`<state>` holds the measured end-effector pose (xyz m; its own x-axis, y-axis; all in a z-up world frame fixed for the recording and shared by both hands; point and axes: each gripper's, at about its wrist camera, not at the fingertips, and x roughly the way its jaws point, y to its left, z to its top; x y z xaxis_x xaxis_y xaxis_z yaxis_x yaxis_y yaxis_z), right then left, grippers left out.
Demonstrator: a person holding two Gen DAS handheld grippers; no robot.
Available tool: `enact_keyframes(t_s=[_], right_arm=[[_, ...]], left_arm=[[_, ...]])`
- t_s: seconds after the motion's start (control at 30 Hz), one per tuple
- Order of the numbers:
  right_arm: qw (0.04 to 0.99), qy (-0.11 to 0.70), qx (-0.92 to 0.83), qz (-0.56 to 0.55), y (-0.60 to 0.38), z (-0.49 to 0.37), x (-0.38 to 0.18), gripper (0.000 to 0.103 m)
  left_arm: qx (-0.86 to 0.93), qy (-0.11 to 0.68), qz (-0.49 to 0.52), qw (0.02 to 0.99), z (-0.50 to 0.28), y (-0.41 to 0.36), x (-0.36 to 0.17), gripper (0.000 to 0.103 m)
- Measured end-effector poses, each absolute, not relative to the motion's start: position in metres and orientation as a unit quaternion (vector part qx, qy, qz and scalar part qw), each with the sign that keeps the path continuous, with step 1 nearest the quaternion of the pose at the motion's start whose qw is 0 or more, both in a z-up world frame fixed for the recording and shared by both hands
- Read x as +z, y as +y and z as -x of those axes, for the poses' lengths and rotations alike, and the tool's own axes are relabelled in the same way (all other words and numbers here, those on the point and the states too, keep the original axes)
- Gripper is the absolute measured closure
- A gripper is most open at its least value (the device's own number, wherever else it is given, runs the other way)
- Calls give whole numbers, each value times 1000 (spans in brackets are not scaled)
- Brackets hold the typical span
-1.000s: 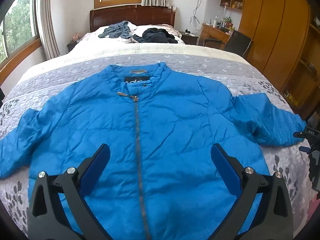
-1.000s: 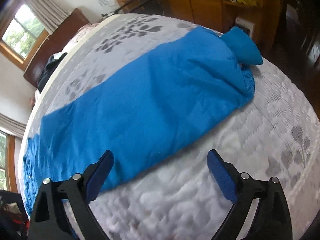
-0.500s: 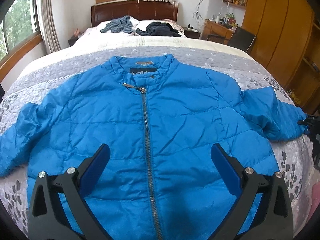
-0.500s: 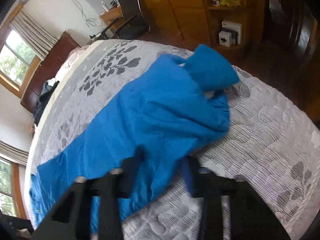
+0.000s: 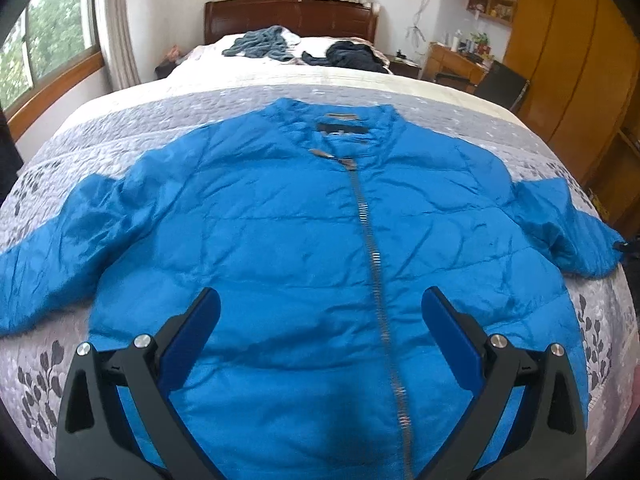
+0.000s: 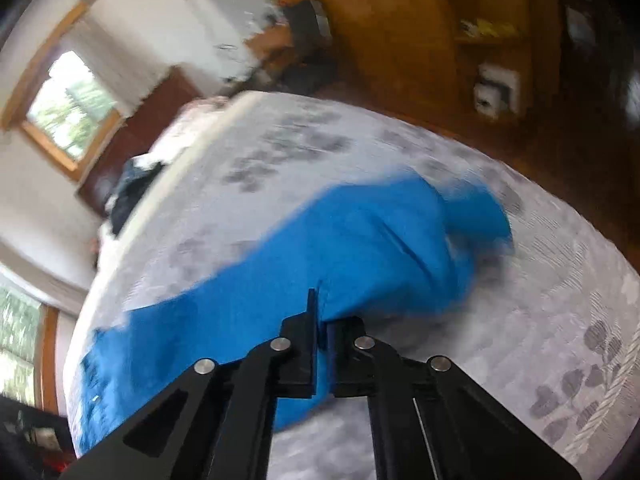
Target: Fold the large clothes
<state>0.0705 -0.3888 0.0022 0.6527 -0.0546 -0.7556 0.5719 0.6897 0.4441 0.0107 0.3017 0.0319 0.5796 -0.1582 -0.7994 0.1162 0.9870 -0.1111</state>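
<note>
A blue puffer jacket [image 5: 304,240] lies front-up and zipped on the grey patterned bedspread [image 5: 100,148], both sleeves spread out. My left gripper [image 5: 320,312] hovers open over the jacket's lower front, holding nothing. In the right wrist view, which is blurred, my right gripper [image 6: 322,320] is shut on the edge of the jacket's right sleeve [image 6: 360,248], and the cuff [image 6: 476,212] is bunched beyond it. The tip of the right gripper [image 5: 626,245] shows at the sleeve end in the left wrist view.
Dark and grey clothes [image 5: 308,48] lie heaped near the wooden headboard [image 5: 292,16]. A desk and black chair [image 5: 500,84] stand right of the bed, with wooden wardrobes [image 5: 572,60] along the right wall. Windows [image 5: 44,40] are on the left.
My right gripper went from open above the sleeve to shut on its edge, bunching the sleeve. The left gripper drifted left, so the zip now sits further right in its view; it stayed open.
</note>
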Motion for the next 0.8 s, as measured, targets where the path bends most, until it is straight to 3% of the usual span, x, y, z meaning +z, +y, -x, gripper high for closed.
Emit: enact_keyframes(t_s=[0.37,0.8], right_arm=[[903,366,7,-225,-207,-122,79,101],[872,423,214,-119,15,-168,53,101]], left_arm=[[-55,442,49,894,-6,338,37,3],[-22,427,73,901,-1,380,40,3]])
